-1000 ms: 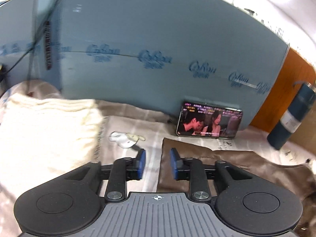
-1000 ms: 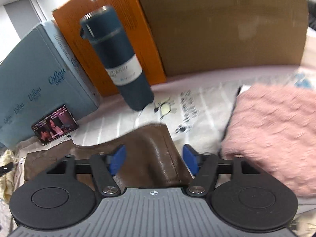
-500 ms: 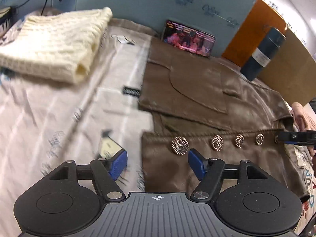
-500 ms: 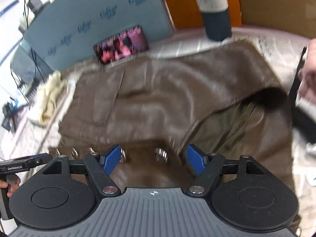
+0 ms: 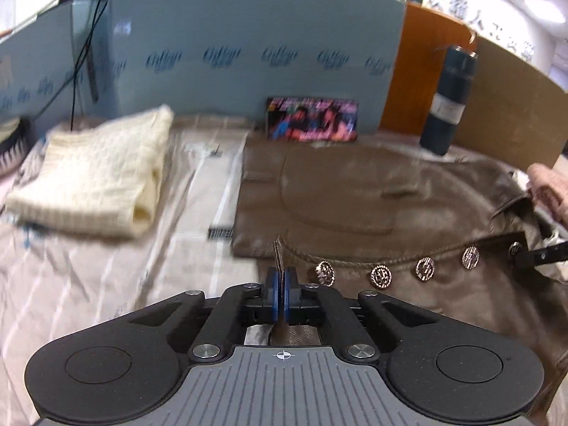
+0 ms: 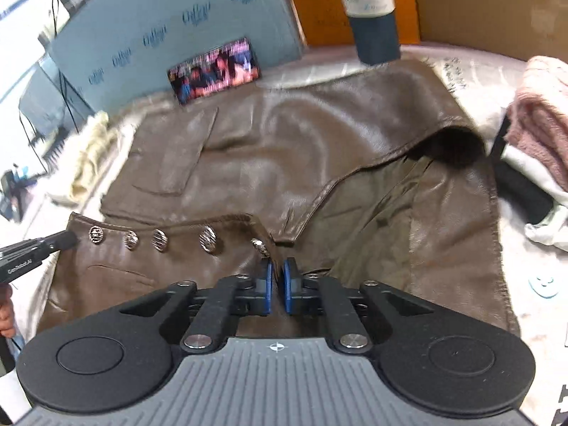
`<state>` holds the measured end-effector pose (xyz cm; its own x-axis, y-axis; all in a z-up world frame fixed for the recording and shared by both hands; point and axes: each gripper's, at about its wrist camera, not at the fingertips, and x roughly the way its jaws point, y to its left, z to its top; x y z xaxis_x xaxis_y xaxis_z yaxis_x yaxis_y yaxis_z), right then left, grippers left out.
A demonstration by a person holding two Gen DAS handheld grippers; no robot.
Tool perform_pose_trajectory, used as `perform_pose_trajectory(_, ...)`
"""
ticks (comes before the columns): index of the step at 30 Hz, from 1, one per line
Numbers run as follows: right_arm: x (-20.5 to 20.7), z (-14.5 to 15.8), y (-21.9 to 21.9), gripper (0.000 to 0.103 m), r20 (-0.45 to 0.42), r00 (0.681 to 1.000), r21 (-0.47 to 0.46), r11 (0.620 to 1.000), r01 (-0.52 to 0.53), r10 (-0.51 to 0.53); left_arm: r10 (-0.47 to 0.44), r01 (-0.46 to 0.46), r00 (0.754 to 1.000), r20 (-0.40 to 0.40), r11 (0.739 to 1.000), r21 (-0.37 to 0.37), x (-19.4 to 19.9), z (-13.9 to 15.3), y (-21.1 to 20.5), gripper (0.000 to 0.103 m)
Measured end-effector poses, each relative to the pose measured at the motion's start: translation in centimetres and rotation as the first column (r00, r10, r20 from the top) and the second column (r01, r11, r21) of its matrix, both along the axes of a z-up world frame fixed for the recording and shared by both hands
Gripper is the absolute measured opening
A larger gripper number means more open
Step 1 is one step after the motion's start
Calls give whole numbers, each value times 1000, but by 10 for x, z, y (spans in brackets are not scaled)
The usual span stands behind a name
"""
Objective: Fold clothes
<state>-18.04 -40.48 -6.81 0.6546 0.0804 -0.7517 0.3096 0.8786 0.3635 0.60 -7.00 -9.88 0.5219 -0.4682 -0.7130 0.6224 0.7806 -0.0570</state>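
The brown leather jacket (image 5: pixel 372 191) lies spread on the striped bedsheet (image 5: pixel 106 284). Left tool (image 5: pixel 281 284) and right tool (image 6: pixel 276 280) each pinch the buttoned front edge. Smooth leather may slip out, or the metal buttons (image 6: pixel 158 239) snag mid-fold.

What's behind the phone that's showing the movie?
The phone leans on a light blue board with dark blue logos, standing at the back of the bed. The strip of board directly behind the phone is covered, so any logo there cannot be seen.
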Motion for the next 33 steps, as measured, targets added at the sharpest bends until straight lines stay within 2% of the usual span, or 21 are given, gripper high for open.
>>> perform_pose_trajectory(6,1,-5,-8,6,-17,999,-2,999,43,-43,-32,30,997,65,999,35,0,9,-17,2)
perform_pose_trajectory(8,1,-8,-5,10,-39,999,-39,999,35,-36,-18,15,999,44,998,62,2,1,-17,4)
perform_pose_trajectory(9,0,-9,-3,12,-51,998,-59,998,29,-32,-10,8,999,40,998,61,4,-1,-15,8)
perform_pose_trajectory(10,0,-10,-1,19,-62,998,-80,997,24,-29,0,-4,999,51,998,69,3,0,-15,10)
perform_pose_trajectory(11,-1,-11,1,32,-74,997,-100,995,18,-26,11,-16,998,62,997,77,3,1,-14,12)
perform_pose_trajectory(13,-6,-13,2,38,-109,994,-145,989,18,-34,32,-40,996,83,995,92,2,3,-13,13)
perform_pose_trajectory(15,-14,-14,-1,40,-124,991,-158,987,28,-48,45,-55,994,97,994,97,-1,10,-10,18)
perform_pose_trajectory(17,-24,-11,-2,41,-119,991,-157,987,36,-55,-22,14,996,85,996,92,-11,19,-8,22)
perform_pose_trajectory(18,-29,-8,-1,44,-120,991,-171,985,32,-53,-73,66,995,71,993,93,-17,22,-8,29)
perform_pose_trajectory(19,-32,-5,2,51,-122,991,-201,979,21,-47,-124,118,991,56,989,93,-24,26,-8,35)
perform_pose_trajectory(20,-35,-1,6,56,-123,992,-238,971,-1,-29,-174,170,984,41,981,93,-30,30,-8,47)
perform_pose_trajectory(21,-39,4,11,60,-124,992,-276,961,-26,-9,-225,221,974,26,971,91,-36,34,-8,61)
perform_pose_trajectory(23,-45,11,21,73,-126,991,-334,938,-91,51,-323,322,946,-3,943,87,-49,41,-8,75)
perform_pose_trajectory(24,-47,15,25,74,-128,988,-354,927,-123,82,-371,371,928,-17,925,83,-55,45,-8,79)
perform_pose_trajectory(27,-51,22,32,81,-135,979,-366,911,-191,152,-507,510,860,-57,857,74,-74,56,-9,87)
perform_pose_trajectory(30,-54,20,37,82,-160,968,-356,903,-241,195,-604,608,793,-81,779,150,-93,51,-11,89)
perform_pose_trajectory(33,-57,18,42,82,-185,954,-345,893,-288,236,-690,695,715,-113,684,221,-113,47,-13,89)
